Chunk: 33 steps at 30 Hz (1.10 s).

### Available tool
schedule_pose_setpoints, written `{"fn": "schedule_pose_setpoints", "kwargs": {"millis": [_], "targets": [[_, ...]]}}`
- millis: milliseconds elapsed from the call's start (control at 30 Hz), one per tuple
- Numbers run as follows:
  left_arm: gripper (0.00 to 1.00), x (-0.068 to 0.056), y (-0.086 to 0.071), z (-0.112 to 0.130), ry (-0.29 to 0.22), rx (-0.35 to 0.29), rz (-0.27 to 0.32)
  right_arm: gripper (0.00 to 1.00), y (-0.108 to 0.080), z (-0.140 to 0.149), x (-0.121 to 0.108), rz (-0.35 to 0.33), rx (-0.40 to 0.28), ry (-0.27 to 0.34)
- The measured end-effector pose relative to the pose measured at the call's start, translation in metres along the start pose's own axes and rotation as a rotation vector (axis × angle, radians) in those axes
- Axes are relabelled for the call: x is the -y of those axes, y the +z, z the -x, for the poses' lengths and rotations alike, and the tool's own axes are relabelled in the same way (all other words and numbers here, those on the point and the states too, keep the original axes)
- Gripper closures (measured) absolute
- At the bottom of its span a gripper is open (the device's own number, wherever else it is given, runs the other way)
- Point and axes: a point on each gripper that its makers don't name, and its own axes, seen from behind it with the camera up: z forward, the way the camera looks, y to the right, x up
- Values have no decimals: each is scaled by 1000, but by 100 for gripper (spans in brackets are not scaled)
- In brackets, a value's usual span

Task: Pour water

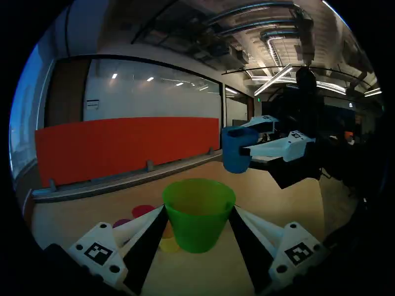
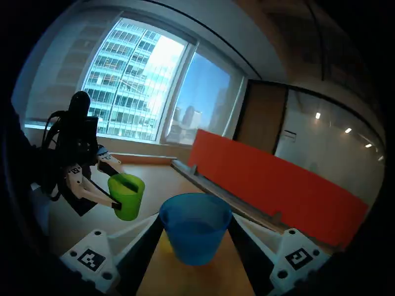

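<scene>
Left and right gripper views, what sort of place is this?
Likely an office in a city high-rise: a big window facing towers, a glass wall with an orange panel, and bare ceiling ducts.

Light wood table (image 1: 276, 197) w/ small red cup (image 1: 143, 210), purple cup (image 1: 121, 223) & yellow cup (image 1: 169, 245) clustered tog.

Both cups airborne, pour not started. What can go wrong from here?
1. The blue cup seems to hold liquid and sits apart from the green cup; tipping before the rims line up would spill on the table.
2. Both tapered cups are pinched only at their sides, so the blue one may slip when tilted.
3. Splash could reach the small cups there.
</scene>
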Motion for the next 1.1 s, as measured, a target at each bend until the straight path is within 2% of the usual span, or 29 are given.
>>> {"fn": "schedule_pose_setpoints", "kwargs": {"millis": [367,800,1100], "targets": [[16,-12,5,0,-6,-9,25,10,3,-18,0,-1,-9,-89],[16,-24,10,1,28,-3,40,9,10,-36,2,-4,-24,-186],[16,-35,14,-3,31,-15,60,9,11,-50,-1,5,-36,-256]]}}
